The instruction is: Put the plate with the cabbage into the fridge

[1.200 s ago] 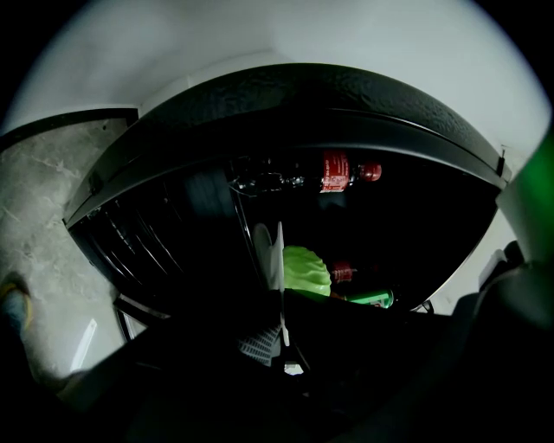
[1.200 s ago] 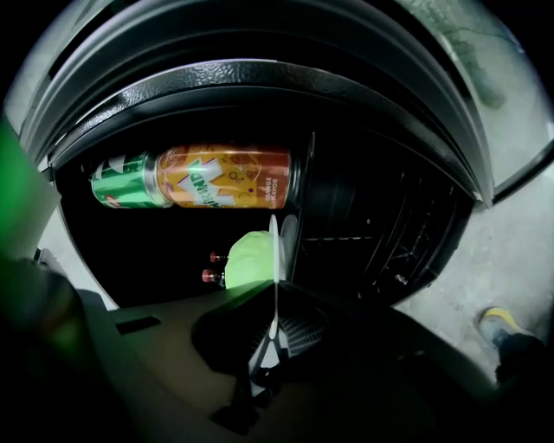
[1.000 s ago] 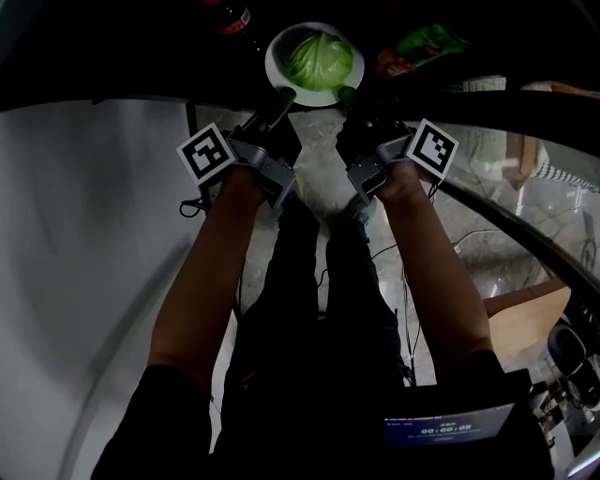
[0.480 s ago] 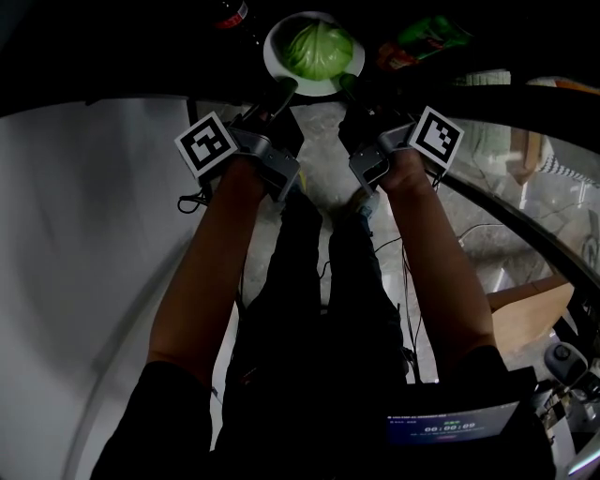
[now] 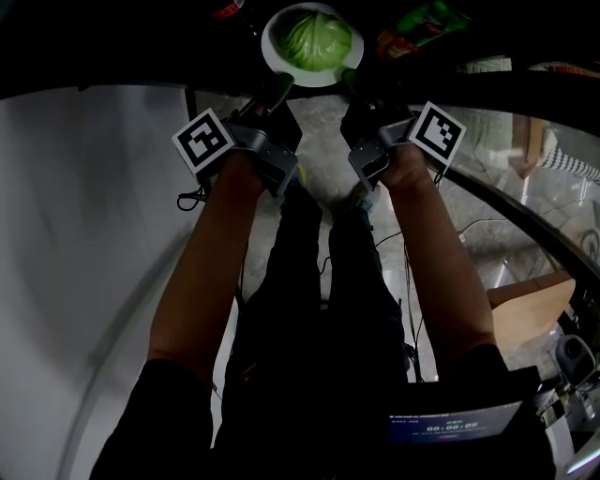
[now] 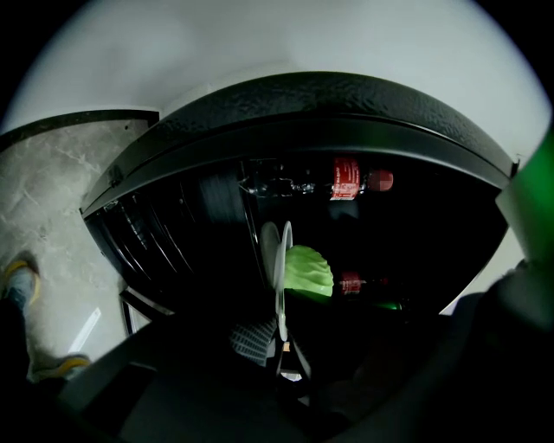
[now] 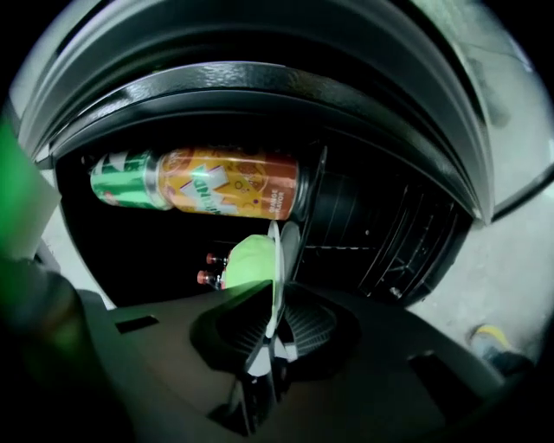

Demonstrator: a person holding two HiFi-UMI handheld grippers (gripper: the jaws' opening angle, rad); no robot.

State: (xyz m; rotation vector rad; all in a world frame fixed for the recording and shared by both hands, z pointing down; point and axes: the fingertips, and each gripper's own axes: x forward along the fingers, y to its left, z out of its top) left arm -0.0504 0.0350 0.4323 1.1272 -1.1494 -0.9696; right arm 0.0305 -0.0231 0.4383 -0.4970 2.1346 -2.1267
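Head view: plate (image 5: 269,43) with cabbage (image 5: 317,37) between bottle (image 5: 228,9) and drink cans (image 5: 427,23)

- Both bare arms reach forward, left forearm (image 5: 202,272) and right forearm (image 5: 441,253) nearly parallel.
- Left gripper (image 5: 281,91): jaws pinched on the near-left rim of the plate (image 5: 271,47), its marker cube (image 5: 203,142) on the outer left side.
- Right gripper (image 5: 349,80): jaws clamped on the plate's near-right rim, its marker cube (image 5: 437,130) on the outer right.
- The 2 grippers sit level, near each other.

Black short sleeves (image 5: 173,412), black trousers (image 5: 319,309) – left gripper (image 5: 281,92) and right gripper (image 5: 349,81) grey, green-tipped jaws, black-and-white marker cubes (image 5: 203,142) on both.
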